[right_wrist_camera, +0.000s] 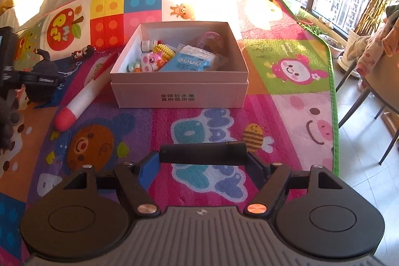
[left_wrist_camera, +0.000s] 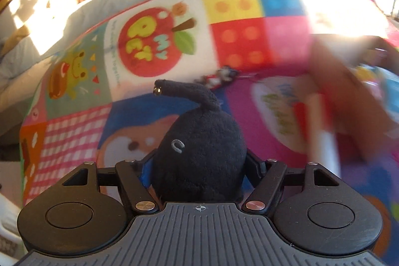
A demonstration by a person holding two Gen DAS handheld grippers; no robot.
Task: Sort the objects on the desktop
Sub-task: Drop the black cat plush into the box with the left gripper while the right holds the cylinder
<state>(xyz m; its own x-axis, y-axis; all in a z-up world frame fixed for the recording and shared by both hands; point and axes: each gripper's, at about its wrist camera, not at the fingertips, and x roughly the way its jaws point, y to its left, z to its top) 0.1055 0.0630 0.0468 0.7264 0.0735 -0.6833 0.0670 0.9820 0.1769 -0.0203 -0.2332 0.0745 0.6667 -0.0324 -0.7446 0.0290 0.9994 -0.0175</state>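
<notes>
Currently the step in hand looks like carrying picked items to the box (right_wrist_camera: 179, 91). Left gripper (left_wrist_camera: 199, 166) pinches 1 black plush toy (left_wrist_camera: 199, 153) between its pads; right gripper (right_wrist_camera: 203, 161) clamps 1 black cylinder (right_wrist_camera: 203, 153) crosswise, above the play mat (right_wrist_camera: 286, 61) in front of the box. Next move, judged: bring both over the open box and release. Left on the mat beside the box: 1 red-and-white pen (right_wrist_camera: 84, 94), 1 small keychain figure (right_wrist_camera: 82, 51). Box count: 1.

A soft black toy (left_wrist_camera: 199, 156) with a thin stalk sits squeezed in the left gripper (left_wrist_camera: 199, 166). A black stick (right_wrist_camera: 203, 153) lies sideways in the right gripper (right_wrist_camera: 203, 163). The white box (right_wrist_camera: 179, 91) holds small toys.
</notes>
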